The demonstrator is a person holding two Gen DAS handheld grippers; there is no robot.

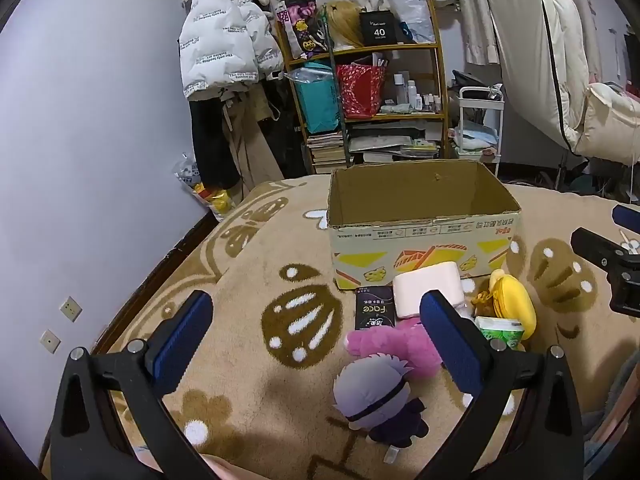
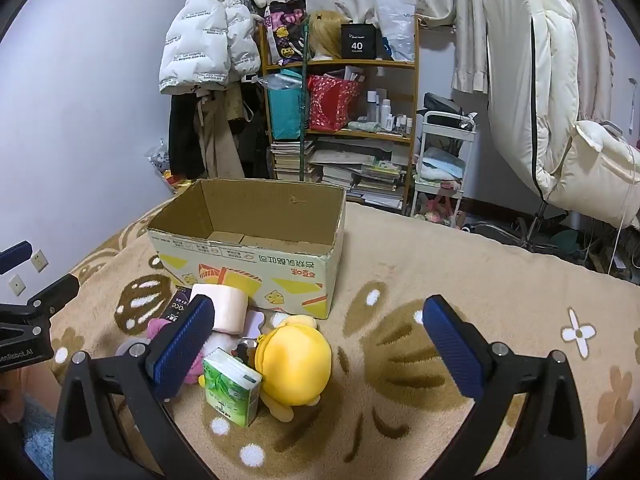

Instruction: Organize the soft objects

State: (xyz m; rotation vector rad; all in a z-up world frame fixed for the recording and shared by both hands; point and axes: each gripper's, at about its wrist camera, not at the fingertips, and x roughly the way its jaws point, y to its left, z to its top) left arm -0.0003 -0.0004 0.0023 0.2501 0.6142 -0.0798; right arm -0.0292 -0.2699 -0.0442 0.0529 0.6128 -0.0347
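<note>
An open cardboard box [image 1: 420, 236] stands on a beige patterned blanket [image 1: 280, 360]; it looks empty in the right wrist view [image 2: 256, 256]. In front of it lie a grey-haired doll [image 1: 376, 400], a pink plush [image 1: 396, 344], a yellow plush [image 2: 296, 364], a green tissue pack [image 2: 230, 388], a pale pink tissue roll [image 2: 224, 306] and a black "Face" pack [image 1: 374, 308]. My left gripper [image 1: 316, 326] is open above the blanket, the doll below its jaws. My right gripper [image 2: 318, 328] is open, just above the yellow plush.
A wooden shelf [image 1: 368, 92] with bags, books and bottles stands behind the bed. A white jacket [image 1: 224, 40] hangs at the left wall. A white cart [image 2: 440, 160] and a cream chair [image 2: 592, 168] stand at the right.
</note>
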